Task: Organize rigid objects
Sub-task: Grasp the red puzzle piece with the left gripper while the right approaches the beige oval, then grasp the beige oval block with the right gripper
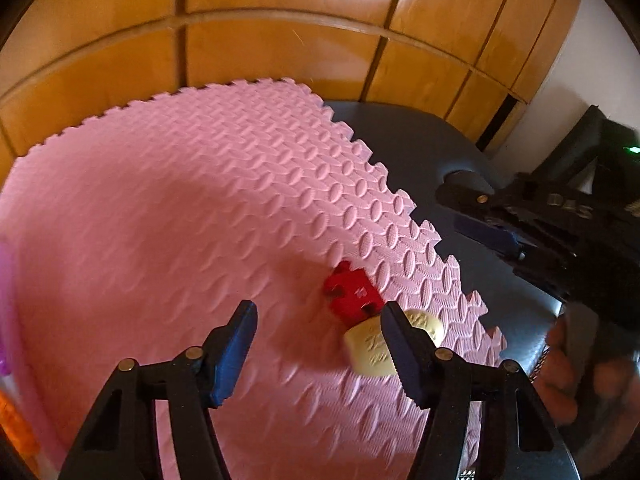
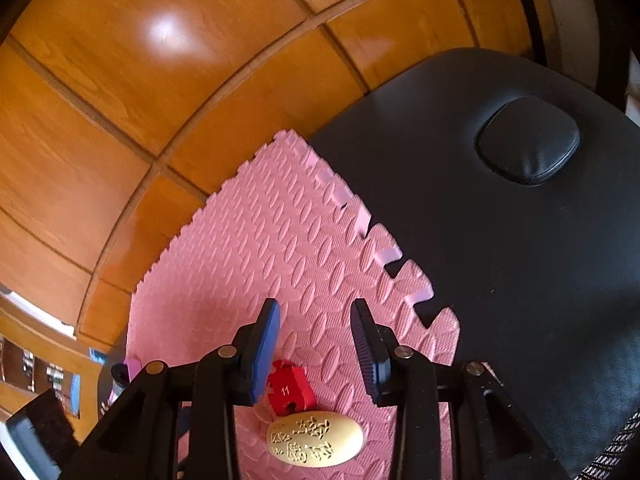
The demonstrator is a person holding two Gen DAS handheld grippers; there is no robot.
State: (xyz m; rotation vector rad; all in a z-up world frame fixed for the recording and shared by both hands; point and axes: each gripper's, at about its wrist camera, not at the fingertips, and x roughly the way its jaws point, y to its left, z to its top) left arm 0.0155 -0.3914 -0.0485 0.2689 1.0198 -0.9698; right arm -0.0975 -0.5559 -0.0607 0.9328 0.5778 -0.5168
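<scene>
A red puzzle-shaped block (image 1: 352, 290) marked 11 lies on the pink foam mat (image 1: 168, 220), touching a cream oval piece (image 1: 374, 350) with embossed patterns. My left gripper (image 1: 318, 348) is open and empty above the mat; its right finger (image 1: 404, 354) overlaps the cream piece. In the right wrist view the red block (image 2: 291, 389) and cream oval (image 2: 316, 439) lie below my right gripper (image 2: 316, 344), which is open and empty. The right gripper also shows in the left wrist view (image 1: 496, 232), over the dark surface.
The pink mat (image 2: 272, 264) lies on a black padded surface (image 2: 520, 260) with a raised cushion (image 2: 528, 140). Wooden panelling (image 1: 280, 40) stands behind. Purple and orange items (image 1: 8, 360) sit at the mat's left edge.
</scene>
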